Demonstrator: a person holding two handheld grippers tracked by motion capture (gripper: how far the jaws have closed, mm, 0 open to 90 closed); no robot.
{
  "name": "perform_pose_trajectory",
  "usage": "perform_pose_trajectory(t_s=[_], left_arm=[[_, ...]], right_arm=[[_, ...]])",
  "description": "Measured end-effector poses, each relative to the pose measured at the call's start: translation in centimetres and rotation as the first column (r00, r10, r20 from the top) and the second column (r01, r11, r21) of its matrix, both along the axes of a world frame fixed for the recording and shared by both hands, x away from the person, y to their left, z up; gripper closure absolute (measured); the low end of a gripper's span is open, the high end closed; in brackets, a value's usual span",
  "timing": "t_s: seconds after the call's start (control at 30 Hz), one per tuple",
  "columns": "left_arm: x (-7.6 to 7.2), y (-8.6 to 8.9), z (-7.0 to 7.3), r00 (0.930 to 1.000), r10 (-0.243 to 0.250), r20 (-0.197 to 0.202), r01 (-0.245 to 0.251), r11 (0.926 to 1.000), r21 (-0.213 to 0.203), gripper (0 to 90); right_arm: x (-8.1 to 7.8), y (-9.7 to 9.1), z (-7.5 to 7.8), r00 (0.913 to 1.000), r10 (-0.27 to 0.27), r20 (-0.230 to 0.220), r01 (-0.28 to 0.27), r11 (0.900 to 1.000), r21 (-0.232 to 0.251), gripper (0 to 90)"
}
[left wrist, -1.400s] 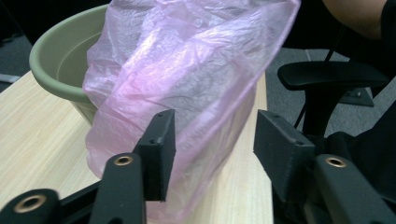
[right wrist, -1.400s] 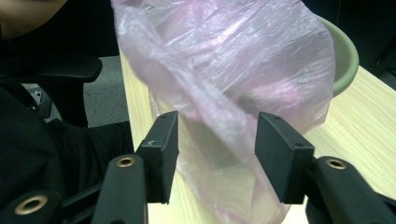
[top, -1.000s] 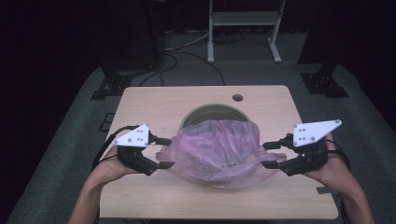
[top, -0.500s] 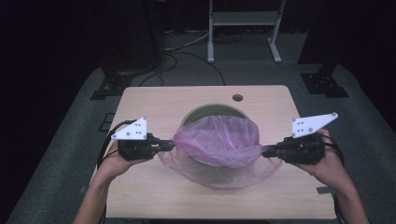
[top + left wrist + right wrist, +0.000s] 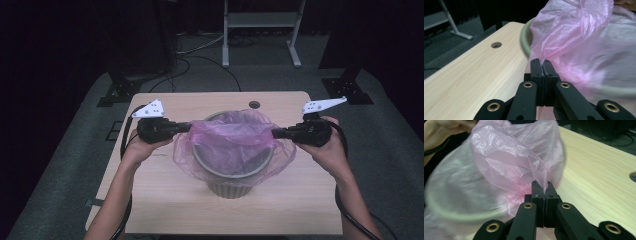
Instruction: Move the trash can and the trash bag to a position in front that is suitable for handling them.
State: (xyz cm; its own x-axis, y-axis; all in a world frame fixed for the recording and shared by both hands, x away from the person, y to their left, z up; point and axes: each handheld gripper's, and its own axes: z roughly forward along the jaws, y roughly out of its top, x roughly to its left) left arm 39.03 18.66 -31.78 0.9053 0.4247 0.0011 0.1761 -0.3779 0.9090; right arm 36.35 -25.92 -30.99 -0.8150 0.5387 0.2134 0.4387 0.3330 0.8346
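Note:
A thin pink plastic bag lies draped over a round grey-green bin in the middle of the wooden table. My left gripper is at the bag's left edge, its jaws just closed and pinching the film. At the right edge my right gripper has likewise just closed, and bag film sits between its pads. The bag is stretched between the two grippers above the bin's rim. Part of the bag hangs over the bin's outside.
A round cable hole is near the table's far edge. Beyond the table are a metal stand, black equipment legs and floor cables. The person's forearms come in from the bottom.
Both grippers have closed on the bag's edges and moved apart and away from the person. The bag, once bunched in front of the bin, now spreads over the bin's mouth.

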Motion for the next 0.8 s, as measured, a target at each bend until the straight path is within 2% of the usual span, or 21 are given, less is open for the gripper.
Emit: perform_pose_trajectory(t_s=[0.17, 0.37, 0.53, 0.8], left_arm=[[1.6, 0.1, -1.8, 0.9976, 0.047, -0.052, -0.048, 0.9986, -0.023, 89.6], [3.1, 0.0, -3.4, 0.99, 0.096, -0.104, -0.102, 0.9931, -0.057, 89.7], [3.8, -0.8, -4.5, 0.9868, 0.091, -0.134, -0.099, 0.9934, -0.057, 89.7], [4.7, -1.6, -5.5, 0.9831, 0.095, -0.157, -0.105, 0.9927, -0.059, 89.8]], right_arm=[[1.4, -0.1, -1.3, 0.9968, -0.062, -0.051, 0.063, 0.9977, 0.025, 89.7], [2.6, -0.2, -3.2, 0.9879, -0.113, -0.106, 0.116, 0.9931, 0.016, 89.7], [3.3, 0.1, -4.2, 0.9823, -0.131, -0.133, 0.134, 0.991, 0.009, 89.8], [4.0, 0.4, -5.5, 0.9777, -0.135, -0.161, 0.137, 0.9905, 0.003, 90.0]])
